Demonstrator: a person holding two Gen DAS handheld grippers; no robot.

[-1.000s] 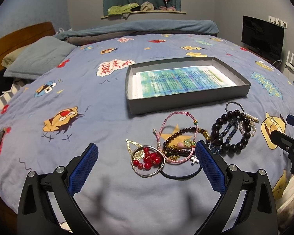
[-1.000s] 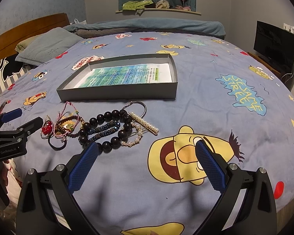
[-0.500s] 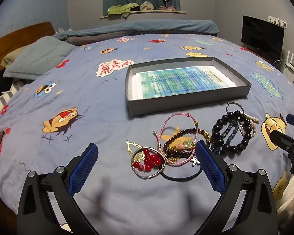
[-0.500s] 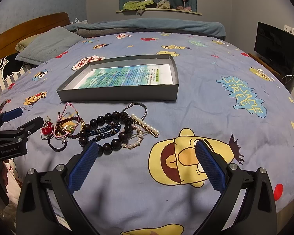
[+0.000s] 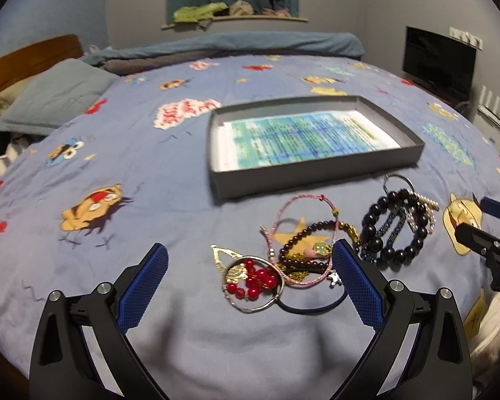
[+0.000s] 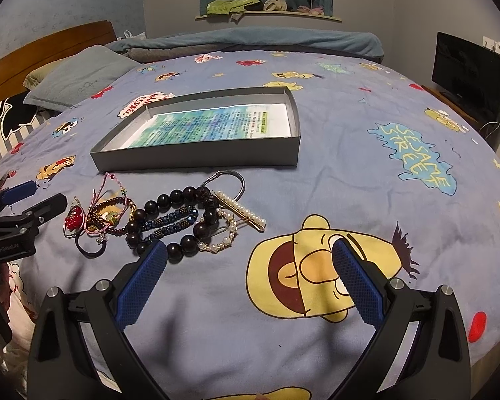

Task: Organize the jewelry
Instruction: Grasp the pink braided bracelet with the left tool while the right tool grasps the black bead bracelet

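On the bed (image 6: 350, 153), spread with a blue cartoon-print cover, a shallow grey box (image 6: 196, 160) sits with a printed blue-green sheet (image 6: 210, 126) lying flat inside it. The jewelry lies in a loose cluster on the cover just in front of the box's near wall, none of it inside the box. In the left wrist view, the left claw (image 5: 248, 280) hovers low over the cover with its blue-padded fingers spread wide and holding nothing; between them lie a silver hoop with red beads (image 5: 253, 281), a gold filigree piece (image 5: 221, 256) touching it, a pink cord bracelet (image 5: 303, 233) and a small dark-bead bracelet (image 5: 308, 233) tangled together, and a thin black loop (image 5: 311, 308) at the near edge of the pile. Just to the right of that tangle, a large black-bead bracelet (image 6: 170, 220) rings a blue beaded strand (image 6: 170, 218), with a pearl bracelet (image 6: 221, 238), a pearl bar clip (image 6: 241, 208) and a silver ring-shaped hoop (image 6: 231, 181) touching or overlapping its far side. The right claw (image 6: 250, 281) is also wide open and empty, hanging above a yellow cartoon face (image 6: 316, 266) printed on the cover, with its left finger's tip near the black beads. A grey pillow (image 6: 80, 78) and wooden headboard (image 6: 46, 45) lie at the far left, and a dark television (image 6: 466, 76) stands off to the right.
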